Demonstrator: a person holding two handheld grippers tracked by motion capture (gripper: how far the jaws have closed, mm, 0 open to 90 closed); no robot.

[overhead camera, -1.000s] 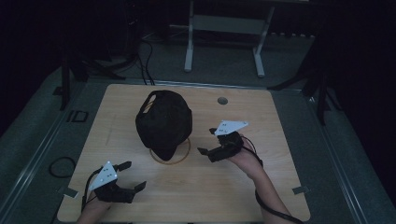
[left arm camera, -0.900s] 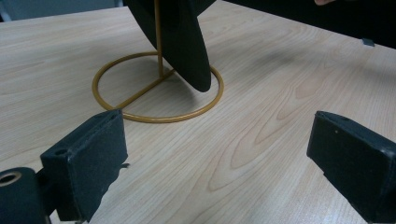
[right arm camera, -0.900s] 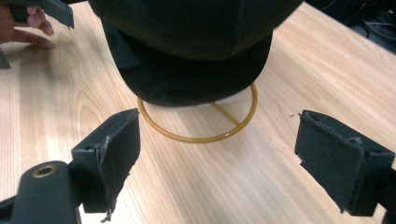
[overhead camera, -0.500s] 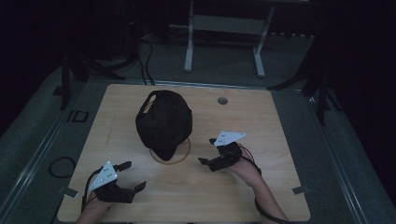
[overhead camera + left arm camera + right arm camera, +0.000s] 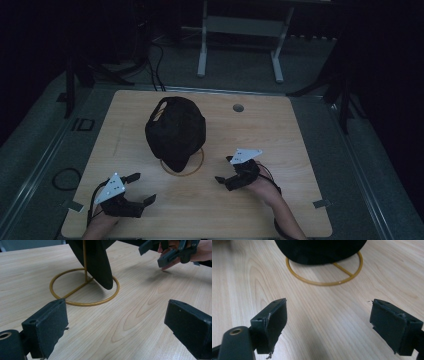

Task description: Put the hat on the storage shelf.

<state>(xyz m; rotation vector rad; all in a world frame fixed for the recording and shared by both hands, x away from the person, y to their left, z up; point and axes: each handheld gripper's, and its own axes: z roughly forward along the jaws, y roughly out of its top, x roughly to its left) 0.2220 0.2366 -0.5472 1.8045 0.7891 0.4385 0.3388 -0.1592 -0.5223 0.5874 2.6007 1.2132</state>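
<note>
Centrally, the right gripper (image 5: 226,170) rests low over the wooden table (image 5: 295,145), jaws spread wide apart and holding nothing; in the right gripper view the same gripper (image 5: 328,325) frames bare wood grain between its two black pads. The left gripper (image 5: 142,189), at the near left corner of the table, likewise stands with jaws wide apart and empty, as the left gripper view confirms (image 5: 116,327). Between and beyond both tools stands the black cap (image 5: 175,130), hung on a gold wire stand (image 5: 196,167) whose ring-shaped base lies flat on the wood near the table's middle. The cap's brim (image 5: 101,267) points downward inside the ring without touching the surface. The right gripper lies just beside the ring; the left gripper is farther off. The table is light wood with a round cable hole (image 5: 238,107) near its far edge. Around it, grey floor (image 5: 45,140), trailing cables (image 5: 155,60) and a white frame's legs (image 5: 202,45) recede into a dark room.
</note>
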